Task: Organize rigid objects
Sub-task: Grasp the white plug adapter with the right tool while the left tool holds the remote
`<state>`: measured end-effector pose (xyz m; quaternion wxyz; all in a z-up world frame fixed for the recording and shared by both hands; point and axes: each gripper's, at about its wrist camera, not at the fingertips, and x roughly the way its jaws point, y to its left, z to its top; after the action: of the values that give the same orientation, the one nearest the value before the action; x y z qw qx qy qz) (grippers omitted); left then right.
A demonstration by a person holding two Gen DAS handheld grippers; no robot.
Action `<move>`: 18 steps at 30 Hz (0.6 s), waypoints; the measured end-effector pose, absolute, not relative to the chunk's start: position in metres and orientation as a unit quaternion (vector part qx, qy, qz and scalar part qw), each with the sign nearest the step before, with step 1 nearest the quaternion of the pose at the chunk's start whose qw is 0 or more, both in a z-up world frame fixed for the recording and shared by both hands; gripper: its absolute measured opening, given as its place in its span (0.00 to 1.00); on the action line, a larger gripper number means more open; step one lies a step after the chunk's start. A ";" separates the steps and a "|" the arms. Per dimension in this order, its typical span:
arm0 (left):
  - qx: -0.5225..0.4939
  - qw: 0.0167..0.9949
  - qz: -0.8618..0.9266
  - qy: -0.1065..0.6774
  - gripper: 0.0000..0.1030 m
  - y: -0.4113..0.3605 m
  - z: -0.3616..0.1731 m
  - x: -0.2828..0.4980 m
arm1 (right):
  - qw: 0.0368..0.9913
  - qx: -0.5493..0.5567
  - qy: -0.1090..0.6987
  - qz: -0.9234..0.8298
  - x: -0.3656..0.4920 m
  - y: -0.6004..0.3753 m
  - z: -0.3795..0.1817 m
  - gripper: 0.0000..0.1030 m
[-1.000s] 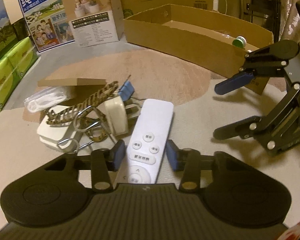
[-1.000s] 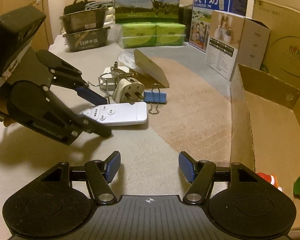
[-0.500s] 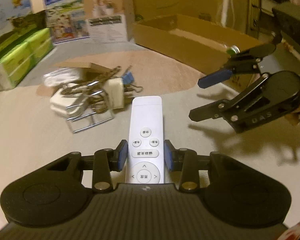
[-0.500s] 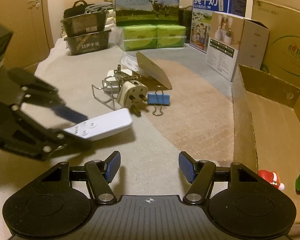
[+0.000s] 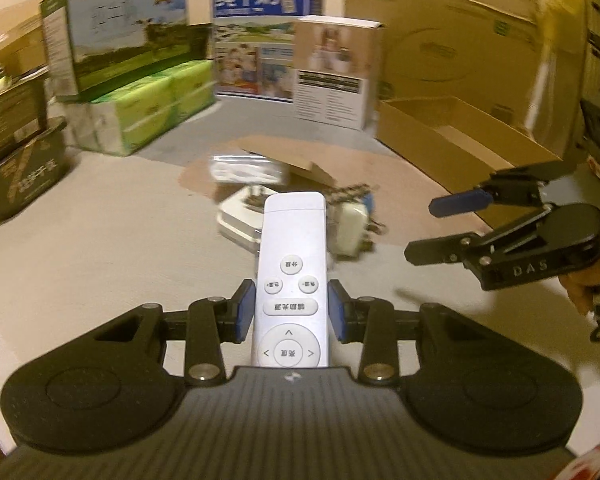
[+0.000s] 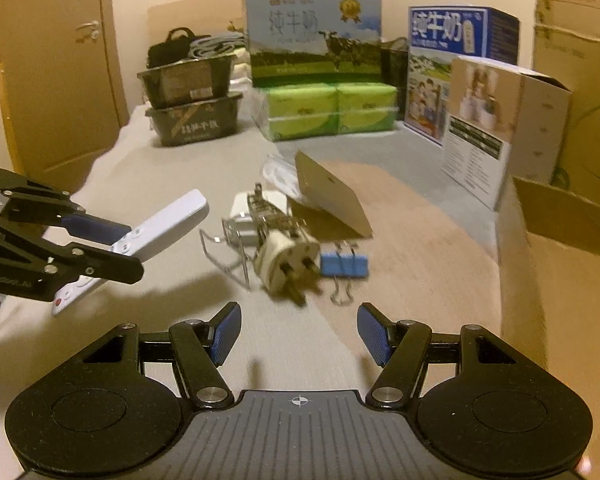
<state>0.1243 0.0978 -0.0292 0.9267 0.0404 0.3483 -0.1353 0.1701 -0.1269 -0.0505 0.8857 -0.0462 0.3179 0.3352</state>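
My left gripper (image 5: 291,312) is shut on a white remote control (image 5: 292,264) and holds it lifted above the surface; it also shows in the right wrist view (image 6: 164,224), gripped at the left. My right gripper (image 6: 298,338) is open and empty, low over the surface just in front of a white plug adapter (image 6: 286,258) and a blue binder clip (image 6: 344,266). A wire rack (image 6: 240,240) and a white charger (image 6: 244,210) lie behind them. The open cardboard box (image 5: 460,140) stands at the right.
Milk cartons (image 6: 316,36), green tissue packs (image 6: 328,114), a white product box (image 6: 496,128) and stacked dark trays (image 6: 192,100) line the back. A loose cardboard piece (image 6: 328,196) leans beside a plastic bag (image 6: 276,170). A door (image 6: 56,72) is at the left.
My left gripper closed on the remote, lifted it off the surface and swung left. My right gripper moved closer to the plug adapter and binder clip, staying open.
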 end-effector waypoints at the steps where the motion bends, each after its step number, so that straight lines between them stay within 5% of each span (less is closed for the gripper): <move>1: 0.035 0.928 -0.131 0.348 0.34 0.099 -0.029 0.128 | 0.883 -0.040 0.317 0.343 0.175 -0.125 -0.050 0.63; 18: 0.017 0.926 -0.127 0.354 0.34 0.097 -0.037 0.151 | 0.851 -0.078 0.322 0.409 0.234 -0.090 -0.077 0.60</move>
<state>0.1512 0.0971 -0.0373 0.9264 0.0171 0.3543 -0.1265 0.2342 -0.0903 -0.0766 0.8506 -0.0776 0.3217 0.4085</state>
